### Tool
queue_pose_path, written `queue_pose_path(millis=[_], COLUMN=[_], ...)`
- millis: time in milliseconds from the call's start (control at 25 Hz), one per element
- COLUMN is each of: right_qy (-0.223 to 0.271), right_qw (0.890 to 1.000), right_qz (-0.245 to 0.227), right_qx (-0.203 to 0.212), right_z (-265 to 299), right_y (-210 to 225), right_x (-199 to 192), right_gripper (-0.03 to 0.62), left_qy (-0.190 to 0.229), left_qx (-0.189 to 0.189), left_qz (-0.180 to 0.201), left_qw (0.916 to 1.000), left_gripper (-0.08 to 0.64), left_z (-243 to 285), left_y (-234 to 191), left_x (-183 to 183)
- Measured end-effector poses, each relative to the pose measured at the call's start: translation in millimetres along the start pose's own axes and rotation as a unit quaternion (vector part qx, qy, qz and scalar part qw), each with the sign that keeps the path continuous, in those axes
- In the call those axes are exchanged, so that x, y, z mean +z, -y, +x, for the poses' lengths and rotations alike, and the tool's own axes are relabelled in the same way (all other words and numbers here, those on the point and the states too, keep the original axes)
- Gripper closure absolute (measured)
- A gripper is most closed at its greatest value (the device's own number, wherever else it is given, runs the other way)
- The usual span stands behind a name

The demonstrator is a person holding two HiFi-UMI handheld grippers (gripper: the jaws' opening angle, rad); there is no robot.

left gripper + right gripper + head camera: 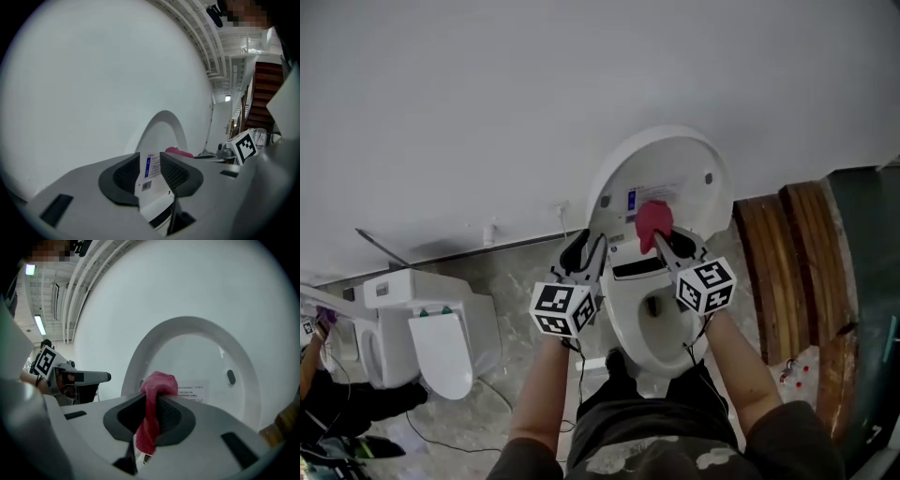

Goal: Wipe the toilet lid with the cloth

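The white toilet lid (667, 167) stands raised against the wall, its inner face with a printed label toward me. My right gripper (667, 246) is shut on a red cloth (652, 223), which hangs from the pads in front of the lid's lower middle. In the right gripper view the cloth (152, 414) is bunched between the jaws of the right gripper (151, 401), before the lid (187, 341). My left gripper (589, 251) hovers at the lid's lower left edge. Its jaws stand apart on nothing, and the lid (164, 127) and its label show through the left gripper (150, 165).
The open toilet bowl (661, 317) lies below both grippers. A second white toilet (431, 336) stands at the left by the wall. Wooden steps (787, 267) rise at the right. A person (328, 398) sits at the far lower left.
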State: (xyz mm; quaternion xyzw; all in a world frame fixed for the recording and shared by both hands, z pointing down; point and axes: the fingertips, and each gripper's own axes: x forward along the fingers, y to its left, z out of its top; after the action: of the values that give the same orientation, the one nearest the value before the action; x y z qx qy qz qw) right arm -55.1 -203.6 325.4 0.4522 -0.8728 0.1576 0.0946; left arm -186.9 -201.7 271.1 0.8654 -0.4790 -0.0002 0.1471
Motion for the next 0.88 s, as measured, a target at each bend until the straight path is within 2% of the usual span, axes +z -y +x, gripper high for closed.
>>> queue_pose_path(millis=[80, 200, 480, 880], right_qy=[0.003, 0.009, 0.005, -0.014], right_qw=[1.0, 0.999, 0.996, 0.996], right_qz=[-0.002, 0.001, 0.018, 0.015], right_qx=[-0.018, -0.045, -0.085, -0.088], right_z=[-1.5, -7.6, -26.0, -35.8], right_y=[-3.7, -6.5, -6.4, -23.5], right_x=[5.2, 9.7, -2.1, -14.4], right_gripper=[0.549, 0.549, 0.549, 0.549], left_qy=[0.0, -0.002, -0.02, -0.037], left_qx=[-0.029, -0.059, -0.099, -0.137], left_qz=[0.004, 0.009, 0.004, 0.022], left_qw=[0.9996, 0.9982, 0.9949, 0.9896], left_gripper=[0.387, 0.354, 0.345, 0.324], left_z=[8.3, 21.6, 64.6, 92.8], left_y=[-5.5, -14.7, -33.5, -30.6], left_x=[7.6, 15.7, 21.3, 11.4])
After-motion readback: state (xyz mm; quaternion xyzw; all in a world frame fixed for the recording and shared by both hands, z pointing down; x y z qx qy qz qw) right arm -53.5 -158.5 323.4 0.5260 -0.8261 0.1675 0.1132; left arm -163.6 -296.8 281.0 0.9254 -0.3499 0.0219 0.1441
